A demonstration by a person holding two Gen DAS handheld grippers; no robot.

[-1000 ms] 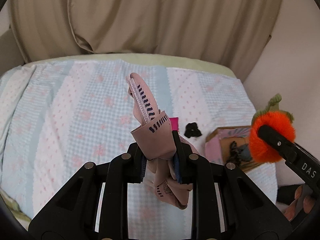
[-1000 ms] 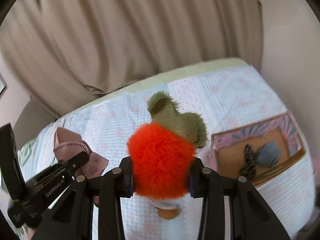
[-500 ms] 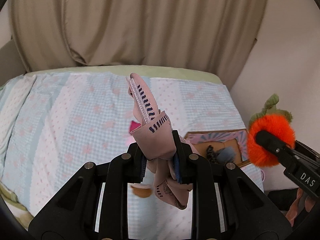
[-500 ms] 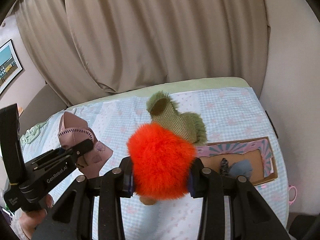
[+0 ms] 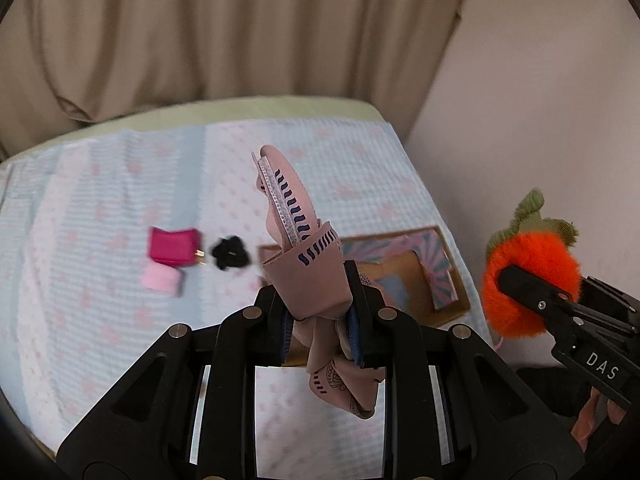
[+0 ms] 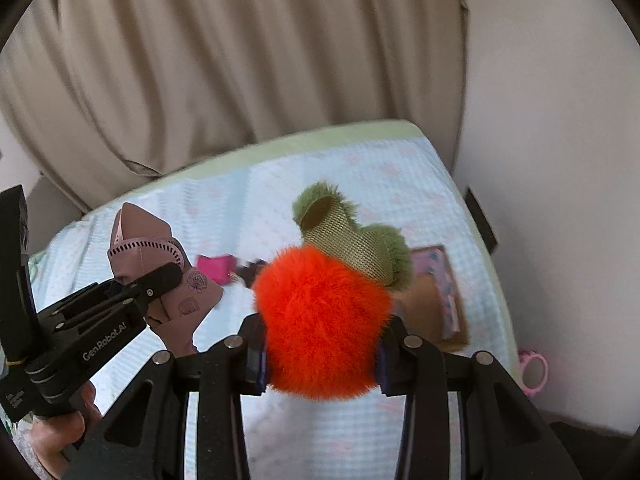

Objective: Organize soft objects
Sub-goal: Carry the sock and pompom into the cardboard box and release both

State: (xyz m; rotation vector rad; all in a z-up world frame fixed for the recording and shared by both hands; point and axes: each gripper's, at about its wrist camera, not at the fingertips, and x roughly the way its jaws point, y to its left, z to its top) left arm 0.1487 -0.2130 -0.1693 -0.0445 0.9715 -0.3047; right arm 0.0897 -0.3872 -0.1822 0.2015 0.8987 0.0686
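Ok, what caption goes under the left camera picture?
Left gripper carries a pink cloth toward the cardboard box on the bed.

Both grippers are matte black plastic with angular, triangular cut-outs in their linkage arms. The left gripper shows 4 round silver pivot pins across its linkage and blue pads lining its fingers. The right gripper has the same 4 silver pins and bluish pads. White lettering reads "GenRobot.AI" on the left gripper's side and "DAS" on the right's.
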